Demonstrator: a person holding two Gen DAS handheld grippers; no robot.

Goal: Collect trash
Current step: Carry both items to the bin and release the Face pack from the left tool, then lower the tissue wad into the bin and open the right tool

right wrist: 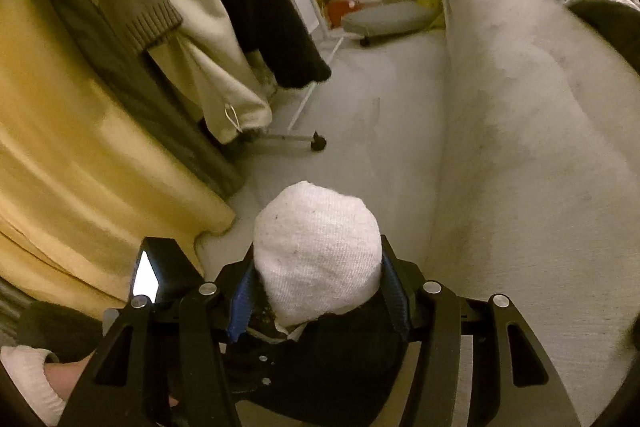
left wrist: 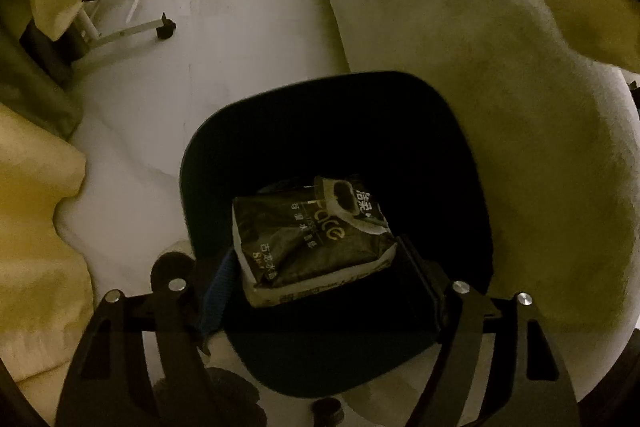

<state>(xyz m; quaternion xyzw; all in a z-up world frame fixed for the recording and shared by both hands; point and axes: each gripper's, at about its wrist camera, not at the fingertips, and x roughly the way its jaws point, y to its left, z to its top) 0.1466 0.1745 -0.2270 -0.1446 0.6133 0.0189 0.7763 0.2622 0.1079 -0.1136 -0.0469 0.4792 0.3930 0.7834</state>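
Presently, the left gripper [left wrist: 320,263] is shown above a dark bin [left wrist: 460,163] standing on the pale floor [left wrist: 240,47], with a dark tissue pack [left wrist: 312,235] between its fingers [left wrist: 218,291]. These fingers stand wide apart; whether the pads press on the pack cannot be told, and the pack may already lie inside the bin. In the right wrist view, the right gripper [right wrist: 318,287] is seen with its fingers [right wrist: 242,303] clamped on a wad of white cloth or paper [right wrist: 316,255], carried over the floor beside a yellow curtain [right wrist: 80,167] and a bed [right wrist: 540,147].

Several hazards are judged from this arrangement. If the pack is released off-centre, it may catch on the bin rim and tip out. The wad is soft, so a loosened grip may let it slip to the floor before the bin is reached. With both grippers converging on one opening, a knock against the bin could overturn it.
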